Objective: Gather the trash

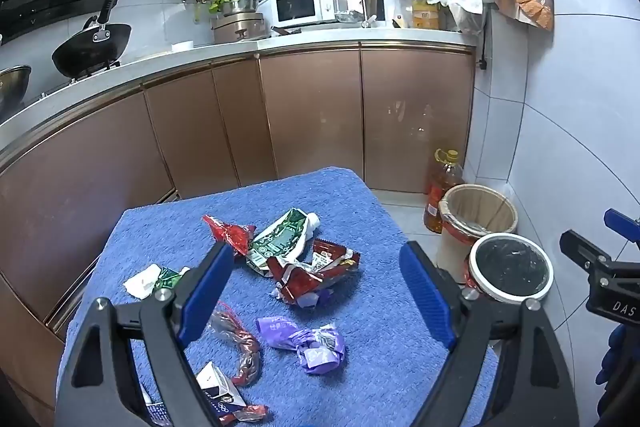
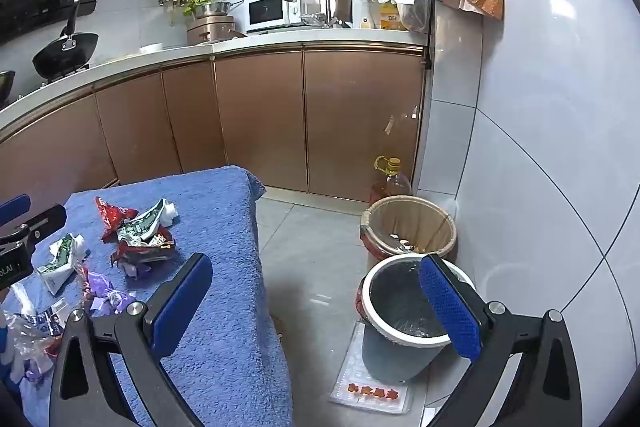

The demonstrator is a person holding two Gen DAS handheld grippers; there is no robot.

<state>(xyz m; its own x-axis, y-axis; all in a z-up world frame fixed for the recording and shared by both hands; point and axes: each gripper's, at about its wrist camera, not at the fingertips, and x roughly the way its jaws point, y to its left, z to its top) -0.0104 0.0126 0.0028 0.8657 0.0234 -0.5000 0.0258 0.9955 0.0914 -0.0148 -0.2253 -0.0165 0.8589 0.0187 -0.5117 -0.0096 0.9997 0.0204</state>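
Several pieces of trash lie on a blue towel (image 1: 360, 367): a red wrapper (image 1: 312, 273), a green-white carton (image 1: 280, 237), a purple wrapper (image 1: 308, 343), a small red wrapper (image 1: 230, 233) and a dark carton (image 1: 218, 393). My left gripper (image 1: 316, 301) is open and empty, above the pile. My right gripper (image 2: 316, 307) is open and empty, over the floor between the towel (image 2: 224, 267) and a white-rimmed grey bin (image 2: 400, 319). The red wrapper (image 2: 146, 251) and purple wrapper (image 2: 108, 293) show in the right wrist view too.
A beige bin (image 2: 408, 223) stands behind the grey bin (image 1: 508, 267), with an oil bottle (image 2: 390, 179) beside it by the tiled wall. Brown cabinets (image 1: 312, 115) run behind the towel-covered stand. A flat packet (image 2: 372, 387) lies on the floor.
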